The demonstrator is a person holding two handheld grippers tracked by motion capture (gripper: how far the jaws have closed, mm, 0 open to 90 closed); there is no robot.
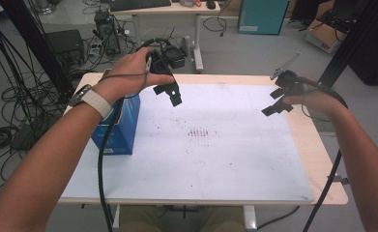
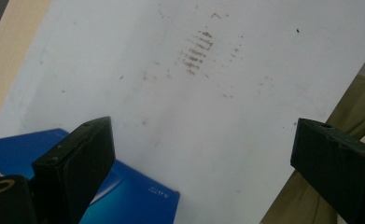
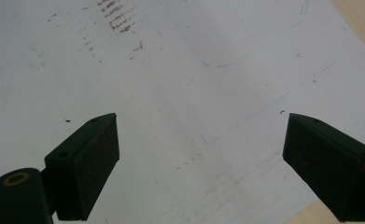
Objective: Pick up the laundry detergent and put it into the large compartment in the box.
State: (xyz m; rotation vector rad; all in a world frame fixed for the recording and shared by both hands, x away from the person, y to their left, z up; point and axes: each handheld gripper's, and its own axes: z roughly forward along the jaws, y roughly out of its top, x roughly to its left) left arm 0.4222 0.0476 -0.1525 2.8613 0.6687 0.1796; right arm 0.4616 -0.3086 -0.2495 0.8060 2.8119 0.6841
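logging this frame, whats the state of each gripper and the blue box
left gripper: open, empty, held above the white mat
right gripper: open, empty, held above the mat's right side
blue box: standing on the mat's left edge, untouched

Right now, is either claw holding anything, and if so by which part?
Nothing is held. The left claw and right claw both stand open above the white table mat, apart from the blue cardboard box.
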